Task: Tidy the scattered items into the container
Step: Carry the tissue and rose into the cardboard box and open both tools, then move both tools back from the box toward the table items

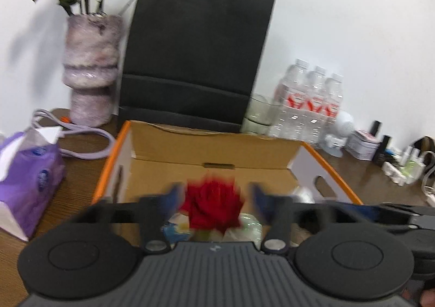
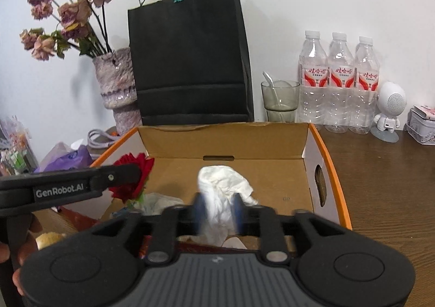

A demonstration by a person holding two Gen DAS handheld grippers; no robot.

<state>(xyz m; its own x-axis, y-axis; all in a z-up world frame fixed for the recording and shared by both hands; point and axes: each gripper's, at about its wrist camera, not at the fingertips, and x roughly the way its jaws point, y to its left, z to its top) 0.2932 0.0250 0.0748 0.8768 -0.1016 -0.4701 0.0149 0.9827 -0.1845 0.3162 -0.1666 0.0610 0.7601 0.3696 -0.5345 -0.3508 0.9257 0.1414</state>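
Wooden worktop [image 2: 380, 171], both tongs angled down over cardboard box [image 2: 330, 168], left tongs [image 1: 214, 198] released around red flower [image 1: 213, 203], right tongs [image 2: 217, 212] released around crumpled tissue [image 2: 223, 187].

Left gripper [image 1: 214, 198]: matte black body, ribbed grey centre panel at bottom of frame, two round black discs at lower corners, silver pivot screws, blue-padded fingers [image 1: 174, 195]. Right gripper [image 2: 217, 209]: same build, blue pads blurred. At left of right-wrist frame, black arm lettered "GenRobot.AI" in white, one small screw.
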